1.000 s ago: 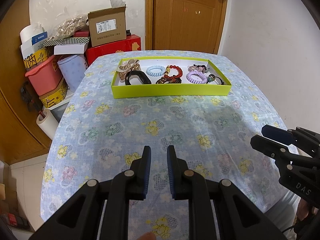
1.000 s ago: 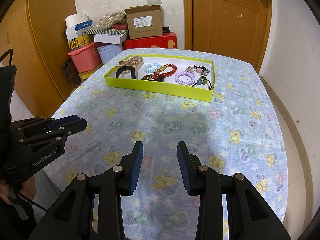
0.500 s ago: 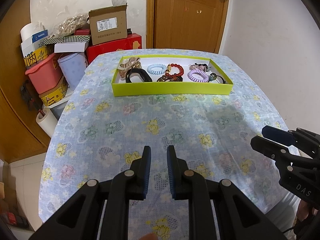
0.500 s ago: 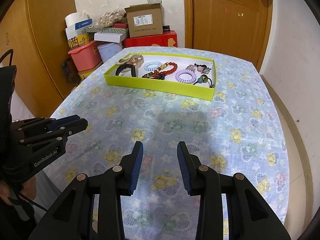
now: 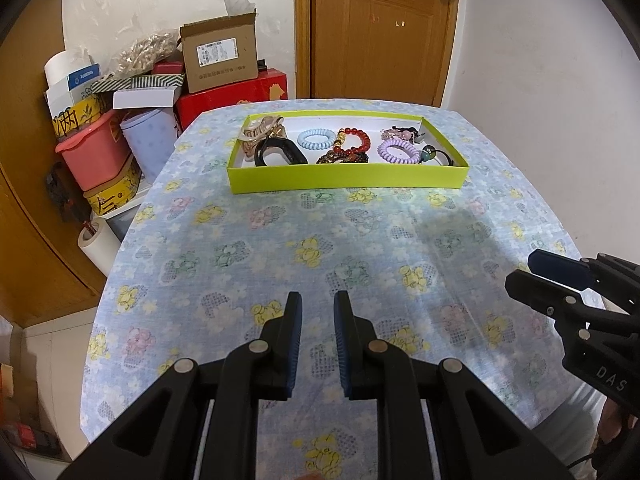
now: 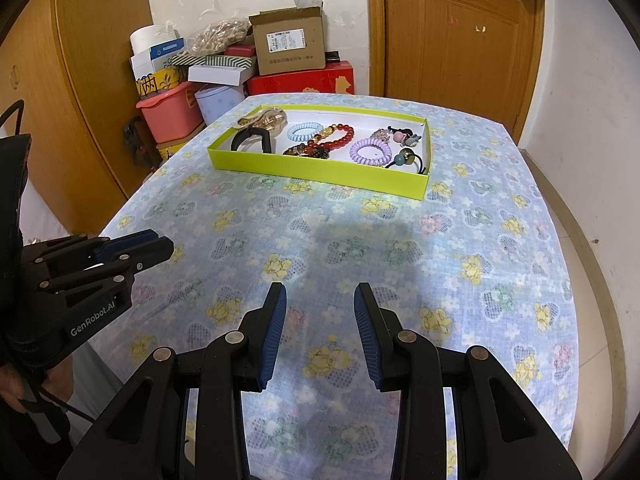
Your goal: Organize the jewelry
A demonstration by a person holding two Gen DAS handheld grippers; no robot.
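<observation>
A lime-green tray (image 5: 344, 178) (image 6: 320, 168) sits at the far end of the flowered tablecloth. It holds a beige hair claw (image 5: 262, 130), a black bangle (image 5: 280, 152), a blue coil tie (image 5: 317, 139), a red bead bracelet (image 5: 356, 140), a purple coil tie (image 5: 398, 151) and small clips. My left gripper (image 5: 317, 308) is slightly open and empty over the near table. My right gripper (image 6: 320, 300) is open and empty, also over the near table, far from the tray.
Cardboard boxes (image 5: 220, 58), a pink bin (image 5: 94, 156) and a paper roll (image 5: 94, 244) are stacked left of the table. A wooden door (image 5: 380, 28) stands behind. The table edge (image 6: 568, 264) curves down on the right.
Both grippers have drawn back from the tray a little, so it looks farther off. Finger gaps are unchanged.
</observation>
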